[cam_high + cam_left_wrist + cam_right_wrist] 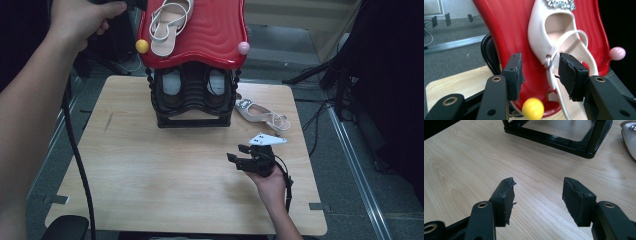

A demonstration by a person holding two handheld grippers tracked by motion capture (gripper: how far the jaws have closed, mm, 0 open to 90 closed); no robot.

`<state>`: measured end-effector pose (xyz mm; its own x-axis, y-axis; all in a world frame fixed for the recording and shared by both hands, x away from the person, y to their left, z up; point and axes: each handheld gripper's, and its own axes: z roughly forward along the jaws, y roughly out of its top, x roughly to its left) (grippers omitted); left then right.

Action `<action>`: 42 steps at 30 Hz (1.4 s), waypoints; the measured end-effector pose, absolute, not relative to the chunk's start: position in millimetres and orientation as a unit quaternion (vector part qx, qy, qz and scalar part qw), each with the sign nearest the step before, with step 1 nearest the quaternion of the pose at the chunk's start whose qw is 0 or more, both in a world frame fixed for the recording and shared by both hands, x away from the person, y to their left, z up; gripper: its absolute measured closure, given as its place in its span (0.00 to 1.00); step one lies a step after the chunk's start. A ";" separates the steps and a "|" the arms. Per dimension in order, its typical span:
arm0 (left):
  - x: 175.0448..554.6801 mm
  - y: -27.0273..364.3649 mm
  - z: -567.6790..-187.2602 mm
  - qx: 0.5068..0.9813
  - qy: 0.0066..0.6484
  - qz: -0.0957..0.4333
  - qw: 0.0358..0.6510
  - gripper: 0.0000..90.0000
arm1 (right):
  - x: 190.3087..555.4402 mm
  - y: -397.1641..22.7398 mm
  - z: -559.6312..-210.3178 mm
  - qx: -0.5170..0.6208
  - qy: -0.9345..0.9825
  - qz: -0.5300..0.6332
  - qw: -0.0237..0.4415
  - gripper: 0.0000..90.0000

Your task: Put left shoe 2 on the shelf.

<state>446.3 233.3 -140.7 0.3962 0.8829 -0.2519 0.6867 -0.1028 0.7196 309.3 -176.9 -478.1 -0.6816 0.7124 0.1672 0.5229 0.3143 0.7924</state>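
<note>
The rack, a black frame with a red top shelf, serves as the landmark here. Nearest the person, well in front of the rack and toward its right side, the right gripper hovers low over the table in the right hand. Its jaws stand apart with nothing between them; in the right gripper view they frame bare wood, with the rack's black base bar farther off.

Just beside the rack's right foot, a white shoe lies on the table, its jewelled toe toward the rack.

Inside the rack, on the lower black tier, two dark shoes sit side by side under the red shelf.

On the red shelf's left part lies the other white shoe, sole down, straps loose. A yellow knob marks the shelf's front left corner and a pink knob its front right.

At the rack's far left, level with the shelf, the left hand holds the left gripper. In the left gripper view its jaws stand apart, gripping nothing; the shoe's thin strap runs through the gap near the right-hand pad, and whether it touches that pad I cannot tell. The shoe rests on the shelf.
</note>
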 end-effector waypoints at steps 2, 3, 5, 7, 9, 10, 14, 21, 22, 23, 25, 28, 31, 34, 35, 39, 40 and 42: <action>444.2 238.9 -144.1 0.731 0.537 0.119 0.403 0.60 | 309.3 -177.1 -477.9 0.383 0.804 0.441 0.108 0.49; 443.3 241.9 -146.2 0.731 0.537 0.118 0.404 0.60 | 309.3 -177.3 -477.8 0.381 0.805 0.441 0.110 0.49; 441.7 247.3 -150.6 0.730 0.539 0.115 0.404 0.60 | 309.1 -177.4 -477.6 0.381 0.805 0.441 0.110 0.49; 440.1 252.9 -155.0 0.729 0.540 0.113 0.405 0.60 | 309.7 -177.2 -478.1 0.377 0.808 0.438 0.111 0.49; 438.6 258.2 -159.4 0.726 0.543 0.110 0.408 0.60 | 309.6 -176.5 -478.7 0.377 0.810 0.436 0.112 0.49; 437.9 260.4 -161.8 0.725 0.545 0.109 0.406 0.60 | 309.8 -176.4 -479.0 0.374 0.811 0.435 0.116 0.50; 435.6 269.1 -171.3 0.724 0.549 0.110 0.402 0.60 | 311.1 -177.3 -478.9 0.373 0.810 0.439 0.108 0.49; 431.9 280.0 -190.8 0.726 0.552 0.108 0.396 0.60 | 312.7 -176.4 -478.6 0.373 0.811 0.438 0.108 0.46; 431.1 281.0 -194.2 0.726 0.552 0.107 0.397 0.60 | 313.1 -177.0 -478.1 0.374 0.810 0.438 0.108 0.46; 430.3 281.9 -197.6 0.727 0.551 0.104 0.397 0.60 | 313.6 -177.7 -477.3 0.377 0.808 0.439 0.108 0.47; 428.8 283.5 -205.6 0.727 0.551 0.101 0.397 0.60 | 313.8 -179.2 -475.9 0.374 0.805 0.447 0.111 0.48; 427.8 286.5 -219.0 0.727 0.554 0.099 0.393 0.60 | 313.7 -179.7 -474.5 0.378 0.801 0.451 0.114 0.49; 426.3 290.2 -233.7 0.728 0.556 0.098 0.388 0.60 | 313.1 -178.7 -472.3 0.375 0.802 0.448 0.122 0.52; 424.5 291.8 -243.3 0.728 0.556 0.096 0.390 0.60 | 313.0 -178.4 -471.9 0.376 0.802 0.447 0.123 0.55; 423.8 292.0 -247.1 0.727 0.556 0.096 0.391 0.60 | 313.1 -178.2 -472.2 0.377 0.802 0.445 0.126 0.55; 420.9 292.6 -260.8 0.730 0.554 0.098 0.387 0.59 | 314.1 -178.4 -473.5 0.379 0.804 0.441 0.126 0.57; 420.2 293.0 -264.0 0.732 0.553 0.097 0.385 0.59 | 314.4 -178.5 -473.7 0.380 0.803 0.440 0.126 0.58; 418.6 293.7 -270.6 0.733 0.552 0.099 0.386 0.59 | 315.1 -178.9 -474.4 0.380 0.804 0.439 0.126 0.58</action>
<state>418.6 293.7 -270.6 0.3707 0.8851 -0.2814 0.7330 -0.0927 0.6739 315.1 -178.9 -474.4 -0.6793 0.7219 0.1320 0.5009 0.3247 0.8023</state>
